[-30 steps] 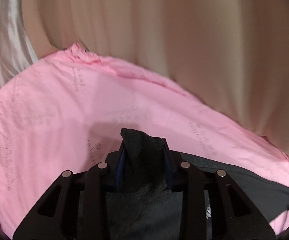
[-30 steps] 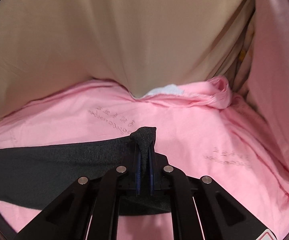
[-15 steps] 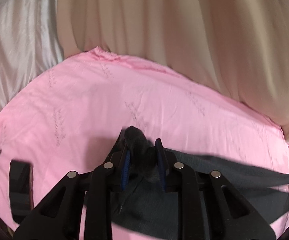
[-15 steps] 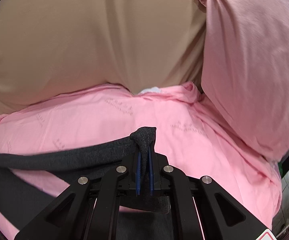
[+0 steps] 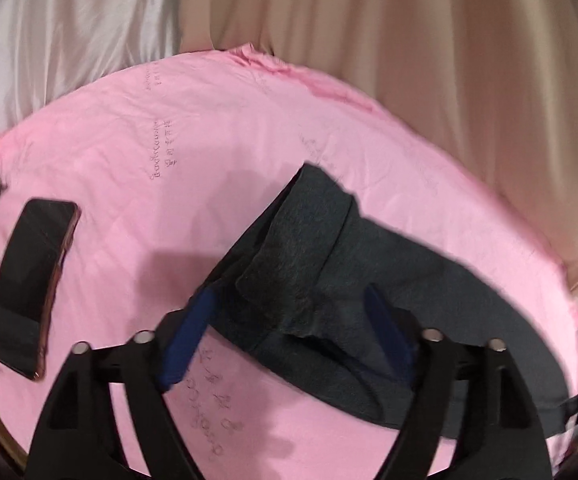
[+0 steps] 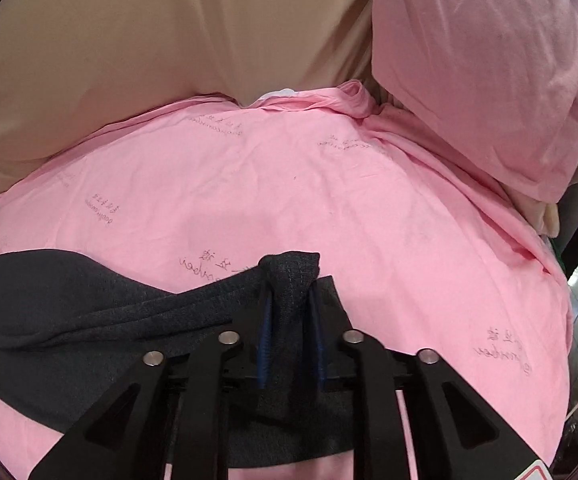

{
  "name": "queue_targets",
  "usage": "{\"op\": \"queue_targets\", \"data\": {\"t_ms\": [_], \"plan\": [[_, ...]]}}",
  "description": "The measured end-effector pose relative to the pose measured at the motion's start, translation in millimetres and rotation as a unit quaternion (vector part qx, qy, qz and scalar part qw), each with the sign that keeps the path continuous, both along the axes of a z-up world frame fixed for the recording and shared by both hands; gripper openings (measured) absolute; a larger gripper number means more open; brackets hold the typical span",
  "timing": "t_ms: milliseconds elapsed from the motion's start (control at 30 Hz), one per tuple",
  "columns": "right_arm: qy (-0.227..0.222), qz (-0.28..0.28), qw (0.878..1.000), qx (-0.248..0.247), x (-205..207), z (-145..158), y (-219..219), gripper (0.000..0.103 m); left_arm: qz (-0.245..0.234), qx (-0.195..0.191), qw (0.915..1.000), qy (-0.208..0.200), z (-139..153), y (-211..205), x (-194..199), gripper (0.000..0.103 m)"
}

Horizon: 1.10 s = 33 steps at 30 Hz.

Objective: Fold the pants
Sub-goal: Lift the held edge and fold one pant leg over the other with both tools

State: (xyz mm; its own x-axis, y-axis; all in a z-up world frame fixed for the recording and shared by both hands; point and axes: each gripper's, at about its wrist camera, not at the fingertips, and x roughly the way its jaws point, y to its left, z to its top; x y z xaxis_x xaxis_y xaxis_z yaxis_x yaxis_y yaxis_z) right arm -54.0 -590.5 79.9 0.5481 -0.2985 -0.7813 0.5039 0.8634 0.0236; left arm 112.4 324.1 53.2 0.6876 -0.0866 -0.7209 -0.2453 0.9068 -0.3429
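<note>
Sheet: pink, spread under everything; seen in both views, backed by a tan curtain.
Pillow: pink, shown only by the right view, at the sheet's far right corner.
Pants: dark grey, laid across the sheet's near part.
Phone: black, shown only by the left view, on the sheet left of the pants.
Left gripper: jaws just opened wide; a folded pants end lies released between them, untouched.
Right gripper: jaws just parted slightly; bunched pants cloth still sits between the pads, and whether it is pressed cannot be told.
</note>
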Motion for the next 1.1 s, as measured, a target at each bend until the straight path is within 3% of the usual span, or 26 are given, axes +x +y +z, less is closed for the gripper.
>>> {"op": "queue_targets", "data": {"t_ms": [33, 67, 200, 267, 367, 400, 433, 567, 667, 800, 967, 1100], "plan": [[-0.009, -0.005, 1.0, -0.003, -7, 6, 1, 0.043, 0.001, -0.02, 0.9998, -0.008, 3, 4, -5, 0.09], [-0.022, -0.009, 1.0, -0.001, -17, 11, 4, 0.046, 0.005, -0.035, 0.9993, -0.012, 6, 8, -7, 0.092], [-0.073, -0.021, 0.997, 0.024, -52, 27, 25, 0.048, 0.001, -0.109, 0.994, 0.013, -10, 12, 3, 0.093], [-0.078, -0.012, 0.997, 0.025, -64, 29, 44, 0.05, 0.001, -0.139, 0.99, 0.022, -22, 9, 13, 0.09], [-0.078, -0.001, 0.996, 0.033, -74, 27, 68, 0.052, 0.004, -0.159, 0.9866, 0.035, -31, 7, 28, 0.061], [-0.08, 0.006, 0.996, 0.043, -76, 24, 76, 0.052, 0.013, -0.167, 0.9847, 0.047, -35, 9, 36, 0.04], [-0.08, 0.009, 0.996, 0.049, -78, 23, 81, 0.052, 0.025, -0.169, 0.9835, 0.058, -38, 12, 40, 0.005], [-0.104, 0.011, 0.991, 0.087, -90, 24, 102, 0.053, 0.045, -0.19, 0.9801, 0.034, -19, 25, 9, 0.006], [-0.118, 0.039, 0.985, 0.116, -89, 24, 127, 0.052, 0.044, -0.155, 0.9855, 0.054, -27, 23, -12, 0.006], [-0.11, 0.081, 0.972, 0.189, -47, 17, 155, 0.053, 0.055, -0.179, 0.9786, 0.086, -63, 29, -10, 0.006], [-0.083, 0.104, 0.951, 0.278, 20, -5, 181, 0.052, 0.055, -0.175, 0.98, 0.076, -59, 28, -14, 0.006], [-0.041, 0.072, 0.949, 0.303, 59, -37, 183, 0.052, 0.043, -0.177, 0.9796, 0.085, -52, 32, -3, 0.006]]}}
